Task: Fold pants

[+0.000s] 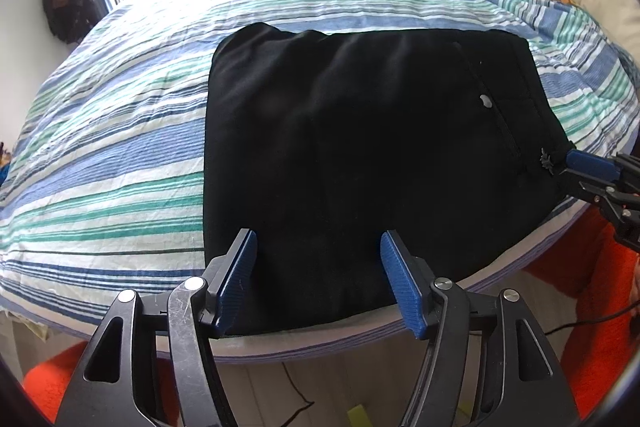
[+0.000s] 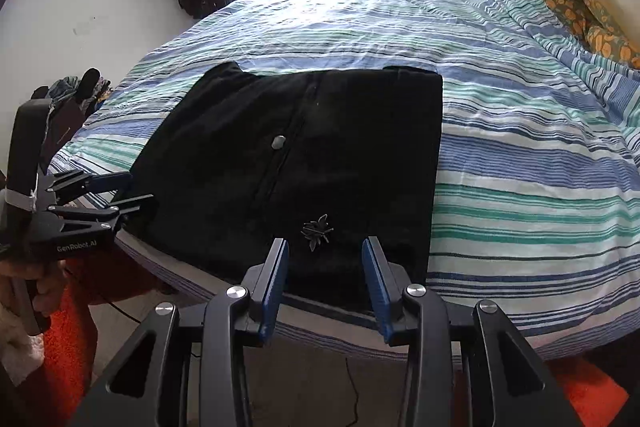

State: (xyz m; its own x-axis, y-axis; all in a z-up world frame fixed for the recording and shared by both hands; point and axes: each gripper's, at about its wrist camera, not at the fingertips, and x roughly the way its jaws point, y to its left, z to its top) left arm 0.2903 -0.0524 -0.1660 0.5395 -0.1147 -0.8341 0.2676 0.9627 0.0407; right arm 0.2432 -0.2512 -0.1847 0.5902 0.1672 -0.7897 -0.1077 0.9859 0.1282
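Pants [image 1: 360,155] are lying folded into a rough black square at the near edge of the bed [image 1: 120,155], on the striped sheet, hem side toward me so I can reach it without leaning.

Left gripper [image 1: 318,247]: I'm holding it over the near edge of the pants, at 6 o'clock of the square, jaws spread, black cloth showing between the pads but neither pad pressing on it. Released, nothing held. I'm keeping it there because, as I judge it, this edge is the one to lift for the next fold.

Right gripper [image 2: 325,253]: I'm hovering it over the near right part of the pants, jaws parted narrower than the left, just at 5 o'clock of the small leaf-shaped emblem [image 2: 318,227]. Pads aren't closing on fabric, so empty as well. From the left camera its tip is sitting at the 3 o'clock edge of the square, near the same emblem.

The pale button [image 2: 278,142] and the pocket seam are running 12-to-6 down the middle, so the waist part is facing up.

Both grippers are spaced along the same near edge, probably so the cloth lifts evenly and doesn't sag in the middle. Risk as I see it: pinching only the top layer and unfolding the stack.

Orange patterned blanket [image 2: 580,3] is bunched at 1 o'clock, well apart.
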